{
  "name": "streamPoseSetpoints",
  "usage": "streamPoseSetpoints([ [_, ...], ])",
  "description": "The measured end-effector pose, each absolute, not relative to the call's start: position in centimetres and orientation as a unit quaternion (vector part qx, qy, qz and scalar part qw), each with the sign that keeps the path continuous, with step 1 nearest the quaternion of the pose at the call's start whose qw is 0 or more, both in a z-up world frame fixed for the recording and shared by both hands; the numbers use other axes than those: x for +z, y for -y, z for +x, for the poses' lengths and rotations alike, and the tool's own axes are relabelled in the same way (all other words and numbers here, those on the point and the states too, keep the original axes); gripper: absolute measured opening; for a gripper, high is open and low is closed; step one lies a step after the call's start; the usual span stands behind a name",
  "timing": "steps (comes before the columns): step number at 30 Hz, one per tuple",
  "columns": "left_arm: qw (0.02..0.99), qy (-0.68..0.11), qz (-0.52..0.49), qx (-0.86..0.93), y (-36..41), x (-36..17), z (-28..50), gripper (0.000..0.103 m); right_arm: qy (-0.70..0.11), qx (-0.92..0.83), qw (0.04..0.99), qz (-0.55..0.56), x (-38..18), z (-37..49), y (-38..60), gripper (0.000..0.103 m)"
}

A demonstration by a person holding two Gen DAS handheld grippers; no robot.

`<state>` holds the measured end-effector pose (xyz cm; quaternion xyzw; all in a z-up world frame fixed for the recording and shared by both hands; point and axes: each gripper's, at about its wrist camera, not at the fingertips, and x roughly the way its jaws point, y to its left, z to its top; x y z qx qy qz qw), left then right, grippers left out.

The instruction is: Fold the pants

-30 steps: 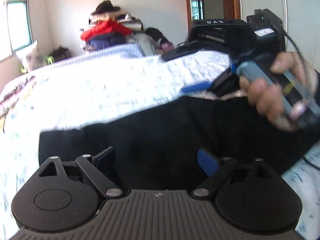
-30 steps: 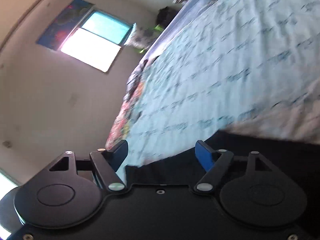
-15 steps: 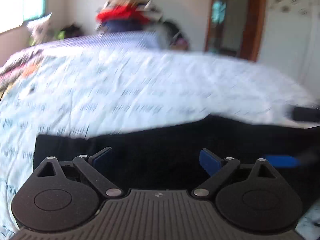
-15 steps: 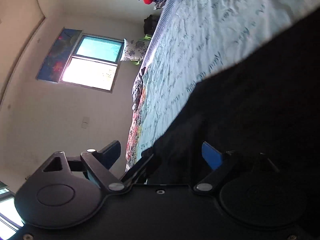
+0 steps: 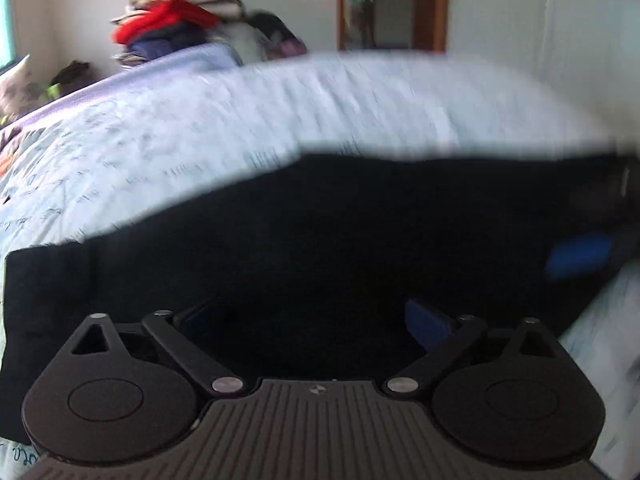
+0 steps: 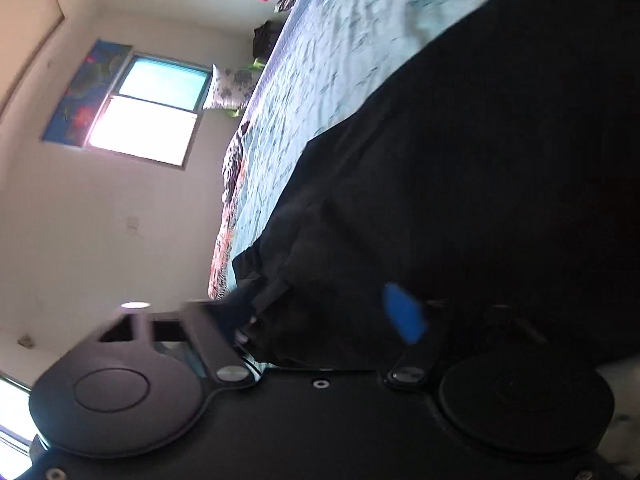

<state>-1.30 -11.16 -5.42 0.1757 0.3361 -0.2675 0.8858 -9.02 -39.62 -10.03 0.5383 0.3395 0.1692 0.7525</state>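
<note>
Black pants (image 5: 320, 232) lie stretched across the bed, left to right. My left gripper (image 5: 310, 320) hovers low over their near edge, open, with only flat cloth beneath its fingers. At the far right of the left wrist view a blurred blue pad (image 5: 580, 256) of the other gripper sits at the pants' end. In the rolled right wrist view the pants (image 6: 480, 160) fill the right side. My right gripper (image 6: 320, 312) straddles a bunched edge of the cloth. Its jaws are closing, and I see no firm pinch.
The bed has a pale printed sheet (image 5: 240, 128) that runs on beyond the pants. A pile of clothes (image 5: 168, 36) with a red garment sits at the far end. A wooden door frame (image 5: 432, 4) stands behind. A window (image 6: 152, 120) and a pillow (image 6: 230, 88) are by the wall.
The right gripper and the hand on it dropped from above the pants to their right end. It rolled, took the cloth's edge between its fingers, and the jaws narrowed. The left gripper shifted slightly.
</note>
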Motion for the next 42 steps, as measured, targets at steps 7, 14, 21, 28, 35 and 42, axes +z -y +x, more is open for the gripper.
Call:
streamPoseSetpoints([
  [7, 0.895, -0.259, 0.155, -0.329, 14.6, -1.1, -4.1, 0.094, -0.212, -0.009, 0.847, 0.486, -3.2, -14.4, 56.0, 0.081],
  [14, 0.862, -0.279, 0.208, -0.369, 20.2, -4.8, -5.5, 0.094, -0.313, -0.214, 0.862, 0.335, -2.9, -16.7, 67.1, 0.081],
  [21, 0.848, -0.312, 0.202, -0.377, 21.5, -6.1, -4.2, 0.097, -0.316, -0.133, 0.866, 0.364, -3.8, -16.2, 68.2, 0.06],
  [28, 0.855, -0.316, 0.183, -0.368, 21.3, -6.9, -3.8, 0.103, -0.362, -0.124, 0.864, 0.328, -4.3, -15.5, 67.7, 0.035],
  [35, 0.86, -0.296, 0.19, -0.37, 21.6, -6.5, -4.4, 0.103, -0.264, -0.098, 0.926, 0.252, -2.5, -17.6, 65.6, 0.011],
  [42, 0.86, -0.299, 0.189, -0.367, 21.5, -6.6, -4.5, 0.103, -0.258, -0.146, 0.893, 0.338, -3.9, -19.3, 68.1, 0.061],
])
